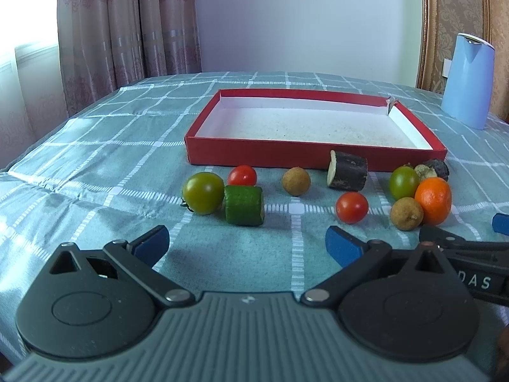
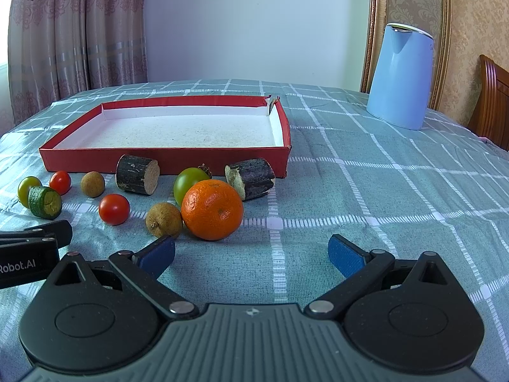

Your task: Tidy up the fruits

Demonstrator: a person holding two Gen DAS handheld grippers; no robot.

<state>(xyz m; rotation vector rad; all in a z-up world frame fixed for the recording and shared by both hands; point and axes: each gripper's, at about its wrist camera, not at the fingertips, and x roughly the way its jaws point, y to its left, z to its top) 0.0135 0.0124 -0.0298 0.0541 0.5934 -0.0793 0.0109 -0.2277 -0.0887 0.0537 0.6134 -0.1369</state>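
On a teal checked tablecloth (image 2: 366,197), the left gripper (image 1: 246,243) and right gripper (image 2: 251,253) hover with fingers spread wide and nothing held. Just ahead lie the orange (image 2: 212,209), cherry tomatoes and longans, all outside the red tray (image 2: 165,159). Judging by that bare tray, sorting has not begun.

The tablecloth (image 2: 366,191) is teal with a white grid of dashed lines. The box (image 2: 165,159) is red outside, white and speckled inside. The mandarin (image 2: 212,209) is orange; cherry tomatoes run red (image 2: 114,209) and green (image 1: 203,192). The cucumber piece (image 1: 244,205) is green, the sugarcane chunk (image 1: 348,170) near-black (pale at its cut end). The kettle (image 2: 399,76) is light blue, the gripper pads (image 2: 345,254) blue.
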